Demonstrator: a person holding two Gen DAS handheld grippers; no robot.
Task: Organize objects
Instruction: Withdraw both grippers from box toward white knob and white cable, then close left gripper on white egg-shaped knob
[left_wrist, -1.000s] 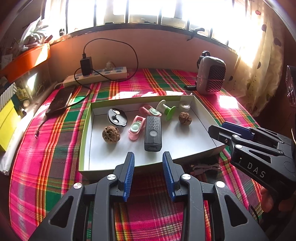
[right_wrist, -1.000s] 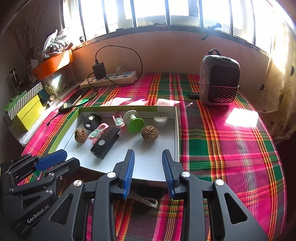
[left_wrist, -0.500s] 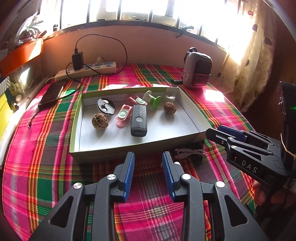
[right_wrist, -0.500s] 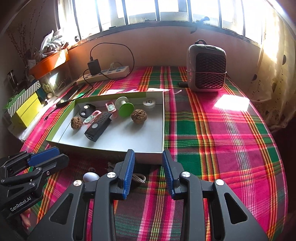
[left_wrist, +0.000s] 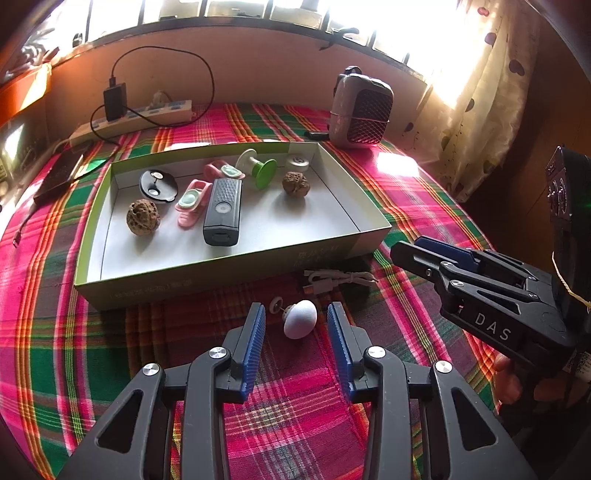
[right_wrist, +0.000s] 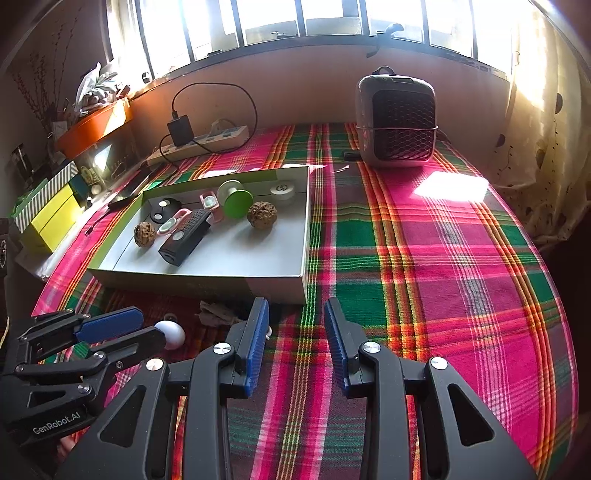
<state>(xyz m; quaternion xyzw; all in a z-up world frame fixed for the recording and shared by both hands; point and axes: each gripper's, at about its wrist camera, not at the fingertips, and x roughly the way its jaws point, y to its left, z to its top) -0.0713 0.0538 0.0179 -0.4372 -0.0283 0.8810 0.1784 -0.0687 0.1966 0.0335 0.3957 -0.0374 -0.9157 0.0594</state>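
Observation:
A white egg-shaped knob (left_wrist: 300, 319) with a small stem lies on the plaid cloth in front of a shallow grey box (left_wrist: 229, 273). My left gripper (left_wrist: 296, 312) straddles the knob. Its jaws are opening and the blue pads stand clear of it on both sides. The box holds two walnuts (left_wrist: 143, 216), a black device (left_wrist: 222, 210), pink clips (left_wrist: 192, 201), a green spool (left_wrist: 264, 171) and a black disc (left_wrist: 158, 183). My right gripper (right_wrist: 295, 308) is open over bare cloth by the box's right front corner, with nothing between its fingers. A coiled white cable (left_wrist: 332, 278) lies between the two grippers.
A small grey heater (right_wrist: 397, 122) stands at the back right. A power strip (right_wrist: 207, 142) with a black charger lies along the back wall. A phone (left_wrist: 59, 173) lies left of the box, with yellow boxes (right_wrist: 48, 218) beyond it. A curtain hangs at the right.
Both grippers have drawn back from the box toward the near cloth. The white knob has come into view between the left fingers, and the left jaws have spread wider.

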